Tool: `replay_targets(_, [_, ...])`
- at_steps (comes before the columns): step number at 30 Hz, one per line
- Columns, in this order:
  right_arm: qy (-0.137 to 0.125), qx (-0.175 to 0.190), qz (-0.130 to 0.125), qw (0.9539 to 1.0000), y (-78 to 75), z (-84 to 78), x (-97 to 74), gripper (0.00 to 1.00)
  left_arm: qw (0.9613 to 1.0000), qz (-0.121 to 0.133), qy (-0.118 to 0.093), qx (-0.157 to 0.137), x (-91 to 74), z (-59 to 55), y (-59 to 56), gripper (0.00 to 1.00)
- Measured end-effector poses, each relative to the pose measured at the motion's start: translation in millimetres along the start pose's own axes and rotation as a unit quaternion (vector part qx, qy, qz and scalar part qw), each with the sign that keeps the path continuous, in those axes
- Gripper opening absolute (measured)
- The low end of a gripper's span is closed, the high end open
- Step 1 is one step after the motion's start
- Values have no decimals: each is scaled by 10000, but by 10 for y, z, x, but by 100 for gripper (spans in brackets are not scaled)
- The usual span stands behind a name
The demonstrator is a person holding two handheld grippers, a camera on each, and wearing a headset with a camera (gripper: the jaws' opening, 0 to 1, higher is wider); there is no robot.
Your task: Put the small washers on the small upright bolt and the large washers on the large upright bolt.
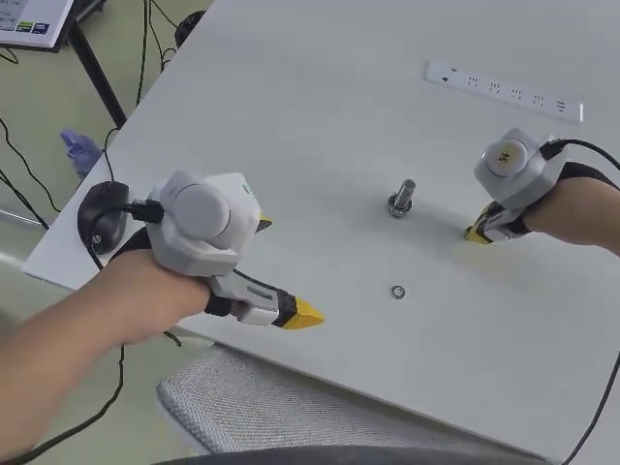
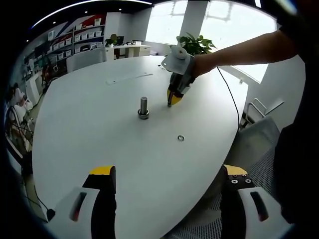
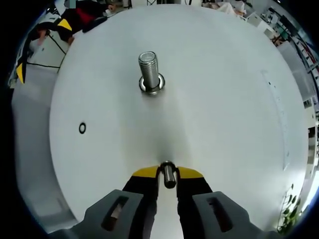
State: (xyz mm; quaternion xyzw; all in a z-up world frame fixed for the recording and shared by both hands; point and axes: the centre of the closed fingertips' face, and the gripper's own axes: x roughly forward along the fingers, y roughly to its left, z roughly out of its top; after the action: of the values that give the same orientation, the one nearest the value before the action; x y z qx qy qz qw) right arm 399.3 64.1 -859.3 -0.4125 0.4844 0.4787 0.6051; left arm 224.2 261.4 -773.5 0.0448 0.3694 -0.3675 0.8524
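Right tool (image 3: 168,173) is clamped on the small bolt (image 3: 169,177), down at the tabletop (image 1: 320,116) near the large bolt (image 3: 149,72). Left tool (image 2: 168,170) hangs open, empty. A washer (image 1: 397,292) lies loose between them. Looks like it's standing the small bolt up. Next it has to let go gently so the bolt doesn't tip.

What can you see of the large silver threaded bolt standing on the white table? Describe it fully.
The large silver threaded bolt looks like shiny steel. It stands upright on the white table, threaded shank pointing up, with a wider metal collar at its foot; head or washer, I cannot tell. Only the table touches it: the right gripper and a small loose washer sit apart.
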Motion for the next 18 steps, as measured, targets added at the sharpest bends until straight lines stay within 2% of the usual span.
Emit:
replay_targets(8, [-32,-22,40,10000,8,0,2,25,10000,12,-10,16,-30,-2,-12,87])
replay_targets(18, [-41,-48,80,9999,12,-9,-37,32,10000,0,11,74,-44,-3,-38,86])
